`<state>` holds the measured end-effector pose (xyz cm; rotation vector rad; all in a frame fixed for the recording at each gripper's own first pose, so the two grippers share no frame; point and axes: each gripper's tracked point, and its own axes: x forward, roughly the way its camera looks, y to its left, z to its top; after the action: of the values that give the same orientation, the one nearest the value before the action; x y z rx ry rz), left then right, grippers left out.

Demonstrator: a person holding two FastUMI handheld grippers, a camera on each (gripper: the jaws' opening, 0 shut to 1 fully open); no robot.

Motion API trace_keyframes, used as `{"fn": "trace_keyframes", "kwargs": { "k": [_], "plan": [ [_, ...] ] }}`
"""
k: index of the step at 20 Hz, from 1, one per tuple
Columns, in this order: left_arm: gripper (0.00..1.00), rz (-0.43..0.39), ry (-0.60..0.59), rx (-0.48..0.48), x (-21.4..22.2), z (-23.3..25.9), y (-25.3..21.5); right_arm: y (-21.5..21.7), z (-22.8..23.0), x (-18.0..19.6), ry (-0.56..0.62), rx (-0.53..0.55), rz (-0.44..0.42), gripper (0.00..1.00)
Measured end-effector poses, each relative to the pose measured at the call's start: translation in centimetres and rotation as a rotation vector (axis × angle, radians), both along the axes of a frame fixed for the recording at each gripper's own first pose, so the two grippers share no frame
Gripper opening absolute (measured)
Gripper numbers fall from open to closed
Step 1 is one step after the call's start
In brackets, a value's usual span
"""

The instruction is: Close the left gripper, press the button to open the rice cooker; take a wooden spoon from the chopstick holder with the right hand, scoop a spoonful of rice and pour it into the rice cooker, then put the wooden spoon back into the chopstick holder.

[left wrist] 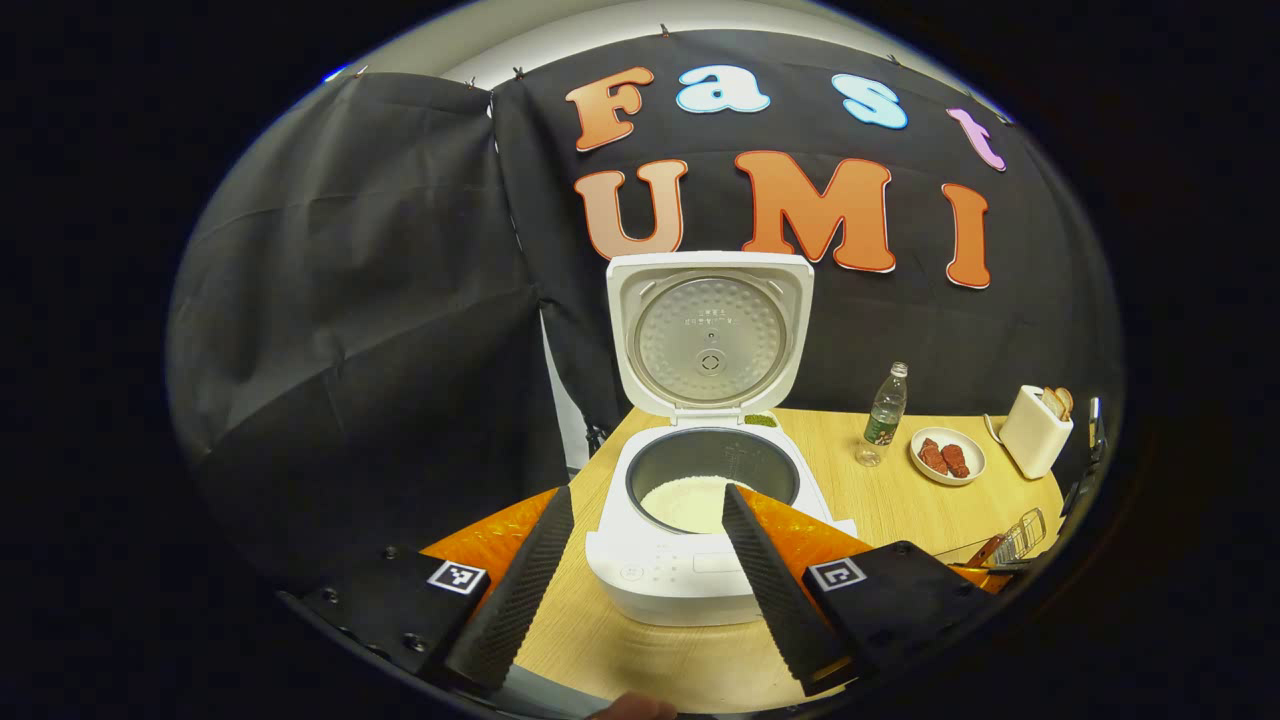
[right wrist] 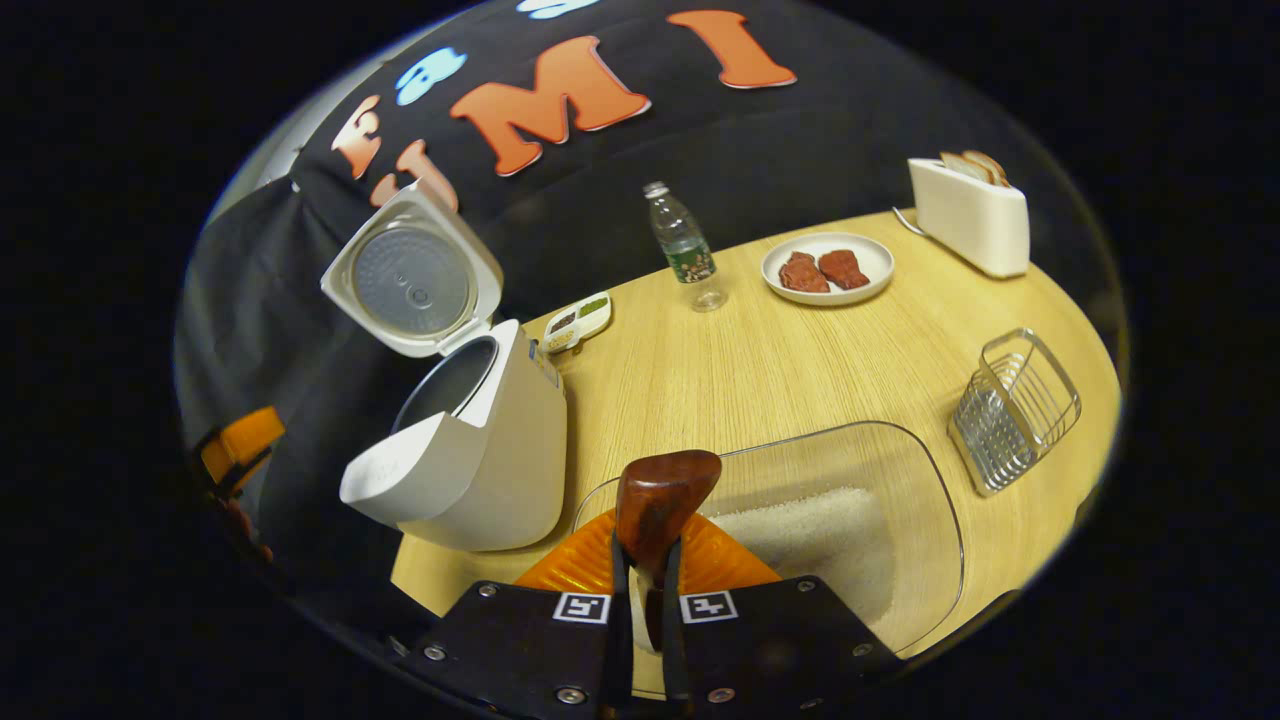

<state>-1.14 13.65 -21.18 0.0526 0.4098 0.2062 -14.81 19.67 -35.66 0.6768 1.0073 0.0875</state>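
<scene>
- Left gripper view: rice cooker (left wrist: 700,520) on the table (left wrist: 900,500), lid up, rice inside; left claw (left wrist: 640,580) spread open.
- Right claw (right wrist: 640,610) clamps the wooden spoon (right wrist: 660,505) above the rice container (right wrist: 850,500).
- Chopstick holder (right wrist: 1015,410) awaits the spoon; whether scooping is finished is unclear.

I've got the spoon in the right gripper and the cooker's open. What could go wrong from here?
1. The wooden spoon is pinched by its handle in the right gripper; it might twist when dug into the rice in the clear container.
2. The rice cooker stands beside that container, so grains may spill on the table on the way.
3. The open left gripper hangs in front of the cooker's pot and may block the pour.
</scene>
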Motion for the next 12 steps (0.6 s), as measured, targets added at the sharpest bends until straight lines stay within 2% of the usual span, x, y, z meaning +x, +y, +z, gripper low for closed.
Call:
{"fn": "trace_keyframes", "kwargs": {
  "k": [3, 5, 6, 7, 8, 11, 12],
  "plan": [
    [1.00, -0.010, -0.001, 0.001, 0.1, 0.1, -0.1, -1.6, -1.2, 0.1, 0.068, 0.126, -0.128, 0.11],
    [0.96, -0.015, -0.002, -0.001, 0.2, 0.2, -0.2, -2.4, -1.5, 0.5, 0.088, 0.213, -0.193, 0.12],
    [1.00, -0.018, 0.000, -0.003, 0.2, 0.1, -0.3, -2.8, -1.5, 0.5, 0.095, 0.255, -0.217, 0.12],
    [0.96, -0.021, 0.000, -0.003, 0.3, 0.2, -0.5, -3.2, -1.7, 0.6, 0.099, 0.294, -0.235, 0.11],
    [1.00, -0.023, 0.000, 0.001, 0.3, 0.2, -0.6, -3.6, -1.6, 0.7, 0.101, 0.331, -0.254, 0.11],
    [0.96, -0.032, -0.021, 0.013, 0.5, 1.2, -1.2, -5.4, -1.3, 1.2, 0.101, 0.430, -0.322, 0.11],
    [1.00, -0.035, -0.026, 0.015, 0.5, 1.3, -1.6, -6.1, -1.3, 1.5, 0.096, 0.452, -0.341, 0.11]
  ]
}}
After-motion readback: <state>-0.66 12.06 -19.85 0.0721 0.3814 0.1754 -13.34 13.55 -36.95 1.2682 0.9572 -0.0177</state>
